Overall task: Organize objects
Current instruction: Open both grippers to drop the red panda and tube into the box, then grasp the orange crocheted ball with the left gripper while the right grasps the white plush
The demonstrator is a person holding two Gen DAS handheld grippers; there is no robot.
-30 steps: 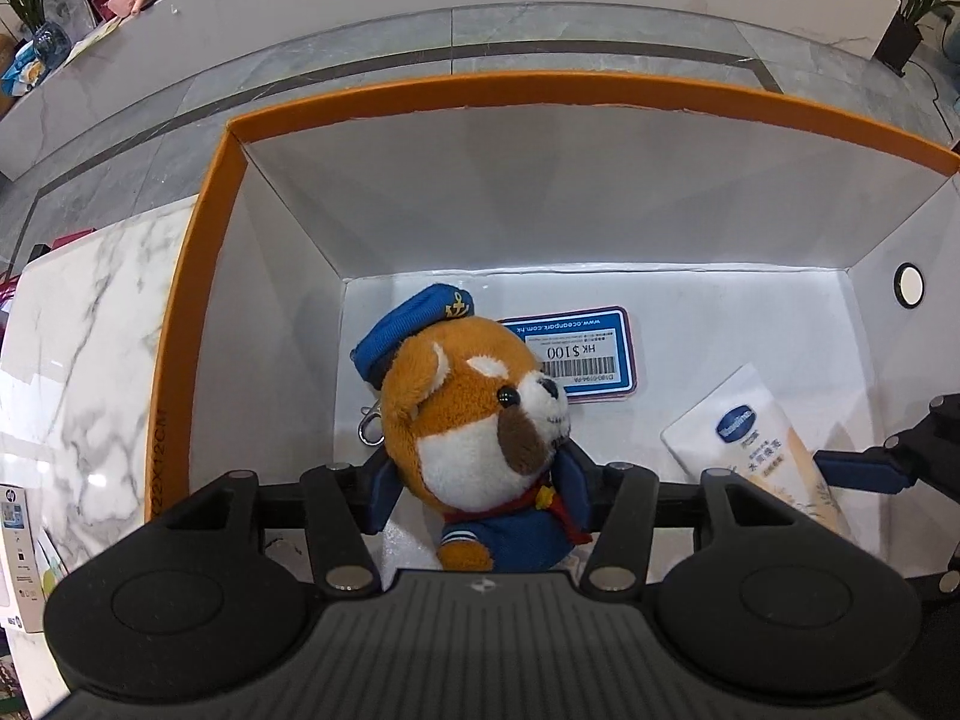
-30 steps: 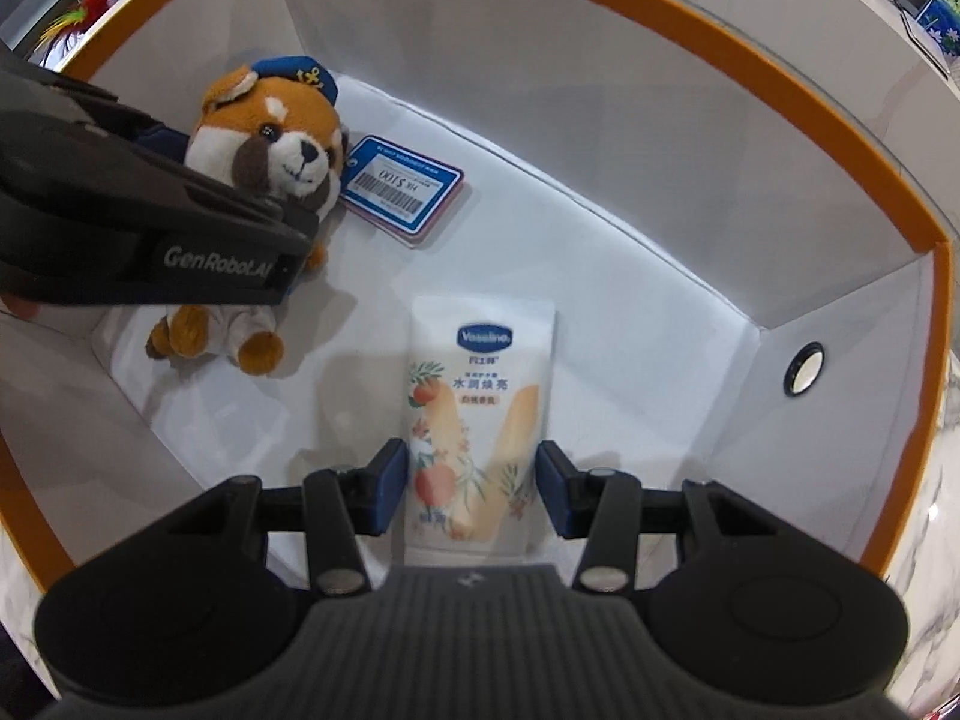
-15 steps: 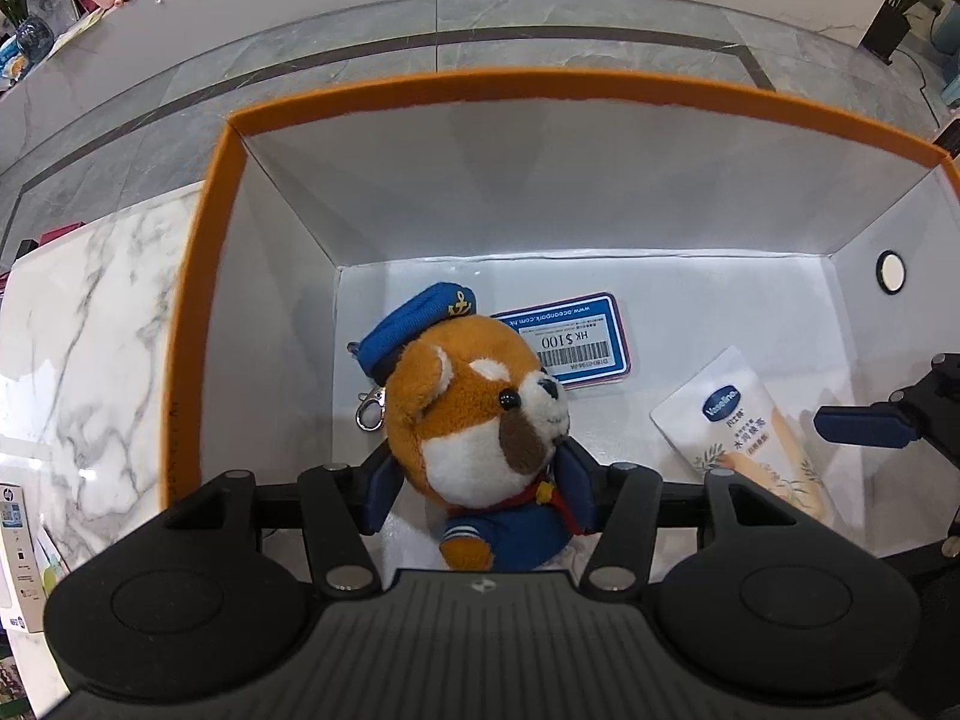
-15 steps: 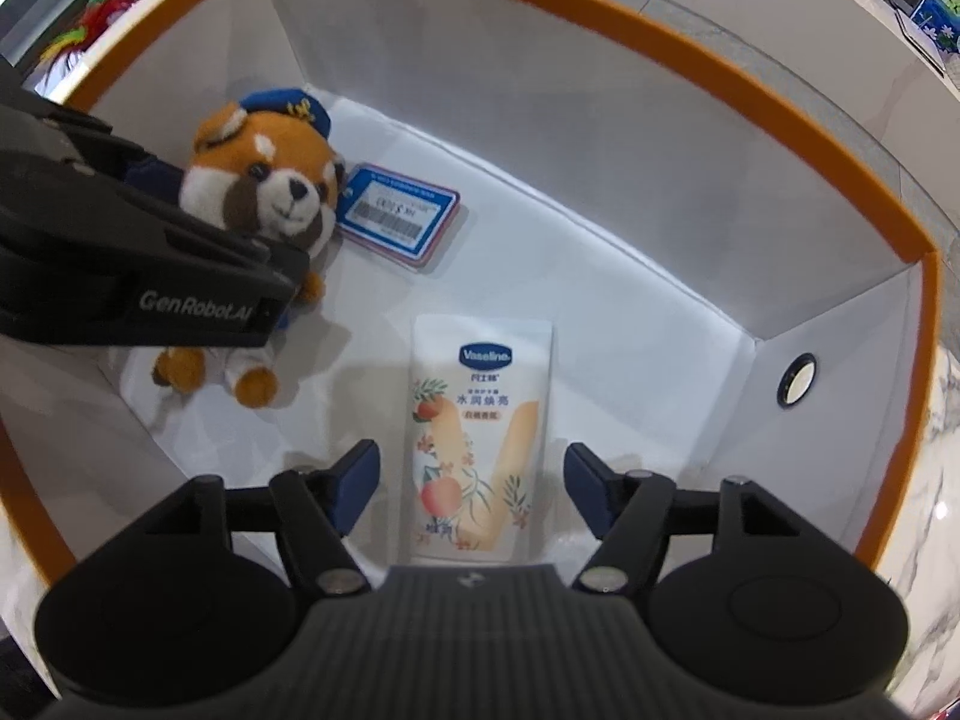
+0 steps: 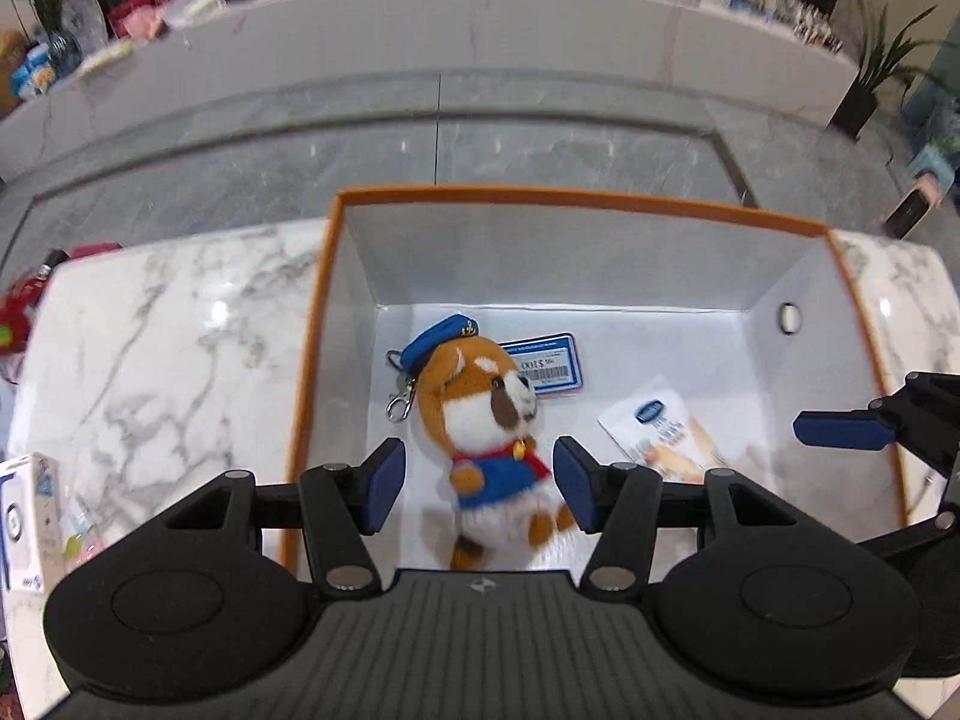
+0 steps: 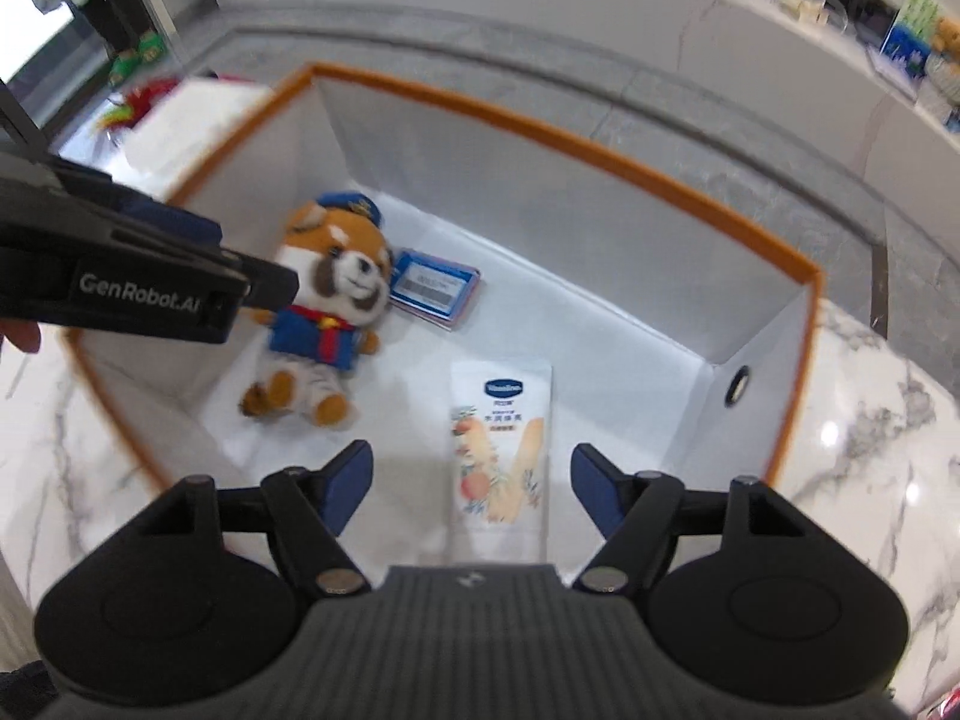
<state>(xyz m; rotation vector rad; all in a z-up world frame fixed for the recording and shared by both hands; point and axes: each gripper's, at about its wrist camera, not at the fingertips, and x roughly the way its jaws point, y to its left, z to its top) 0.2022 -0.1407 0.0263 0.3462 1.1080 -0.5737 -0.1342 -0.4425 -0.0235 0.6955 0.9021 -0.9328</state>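
Low centre of each wrist view: left gripper (image 5: 477, 489) and right gripper (image 6: 471, 489), both spread wide, holding nothing. Beyond, inside orange-rimmed box (image 5: 540, 195): plush toy (image 5: 486, 426), price card (image 5: 549, 363), Vaseline pouch (image 6: 504, 450), lying separately.

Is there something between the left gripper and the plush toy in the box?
No. The left gripper is open above the plush toy, with only air between. The card and the sachet lie beside it.
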